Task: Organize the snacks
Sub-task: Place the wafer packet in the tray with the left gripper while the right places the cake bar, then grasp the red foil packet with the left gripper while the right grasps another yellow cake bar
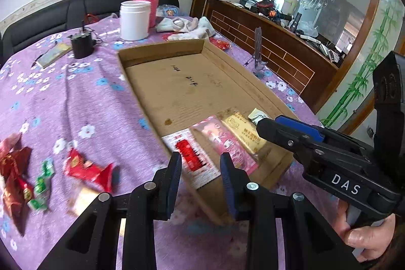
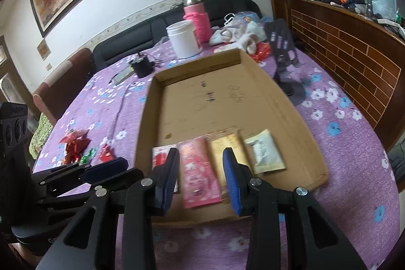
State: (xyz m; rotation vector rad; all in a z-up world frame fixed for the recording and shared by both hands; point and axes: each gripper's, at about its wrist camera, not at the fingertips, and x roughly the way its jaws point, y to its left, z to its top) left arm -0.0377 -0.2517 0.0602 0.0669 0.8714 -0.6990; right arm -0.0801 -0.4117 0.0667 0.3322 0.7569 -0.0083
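Four flat snack packets (image 2: 200,168) lie in a row at the cardboard tray's (image 2: 291,103) near end, around 6 o'clock; loose red sweets (image 1: 88,170) sit at 9 o'clock on the table (image 1: 76,98). Both grippers, left (image 1: 200,173) and right (image 2: 201,168), hover empty with fingers apart. Packets look light, thin, slippery; pinch an edge

"DAS" on the right claw (image 1: 260,127)

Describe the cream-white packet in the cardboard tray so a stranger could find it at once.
Find the shallow cardboard tray on the purple flowered tablecloth. Four flat packets lie in a row along its near edge. The cream-white packet is the rightmost, beside the gold one, and it is the palest and shortest of the row.
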